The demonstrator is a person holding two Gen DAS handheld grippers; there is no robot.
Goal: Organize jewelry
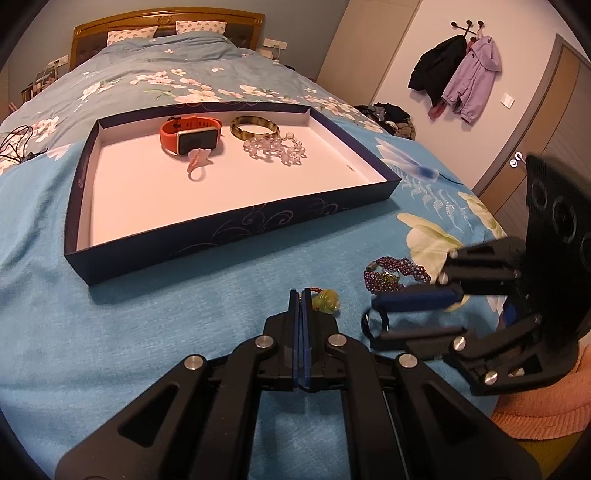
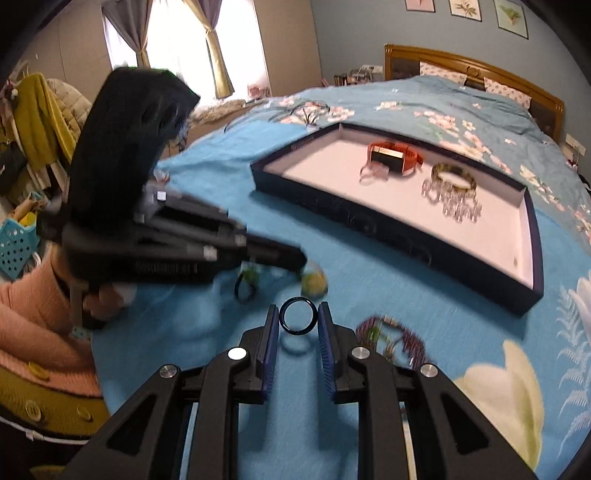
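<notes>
A home bedroom. Big bed (image 1: pixel 155 74) w/ a wooden headboard (image 1: pixel 168 22) at the far end, two patterned pillows (image 1: pixel 201 26) against it, blue floral bedspread (image 1: pixel 147 314) over the lot. Coats (image 1: pixel 458 74) hang from wall hooks on the right, next to a wooden door (image 1: pixel 539 122); a heap of clothes (image 1: pixel 391 116) sits below them. Right wrist view: curtained window (image 2: pixel 181 40) (bright daylight), framed pictures (image 2: pixel 465 11) on the blue wall, more garments (image 2: pixel 37 114) piled at left and a turquoise plastic basket (image 2: pixel 16 243). Lived-in, domestic clutter throughout.
</notes>
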